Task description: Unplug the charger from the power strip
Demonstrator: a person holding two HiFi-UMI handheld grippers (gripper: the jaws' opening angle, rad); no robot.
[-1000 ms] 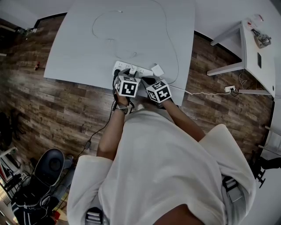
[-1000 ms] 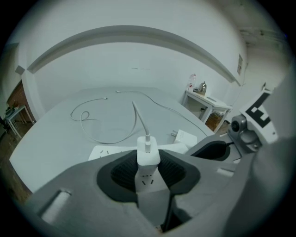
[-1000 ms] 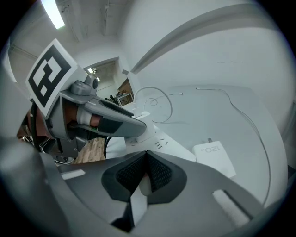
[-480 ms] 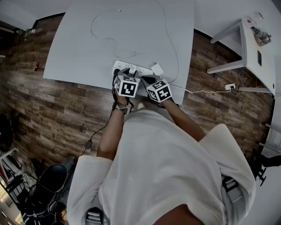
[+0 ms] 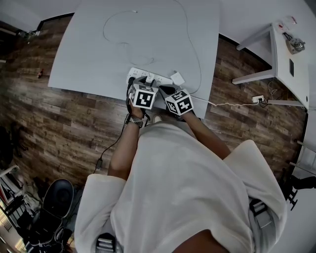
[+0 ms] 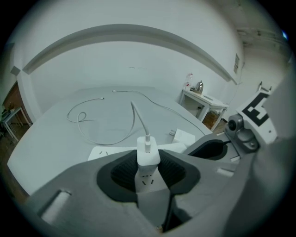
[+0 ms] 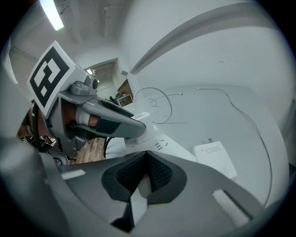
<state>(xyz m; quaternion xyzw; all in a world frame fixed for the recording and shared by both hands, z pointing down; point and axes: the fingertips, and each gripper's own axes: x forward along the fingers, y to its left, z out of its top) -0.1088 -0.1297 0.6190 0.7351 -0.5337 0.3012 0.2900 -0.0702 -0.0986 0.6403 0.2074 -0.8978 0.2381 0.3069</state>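
Left gripper tight on charger; right gripper closed, empty, over power strip

The place looked like a plain office or lab workroom: a large white rectangular table and a smaller white desk with slanted legs stood on a dark wood-plank floor between bare white walls. A long fluorescent tube light shone on the ceiling. A black swivel chair sat among dark clutter, and a small white socket block with a trailing cable lay on the floor beside the desk.
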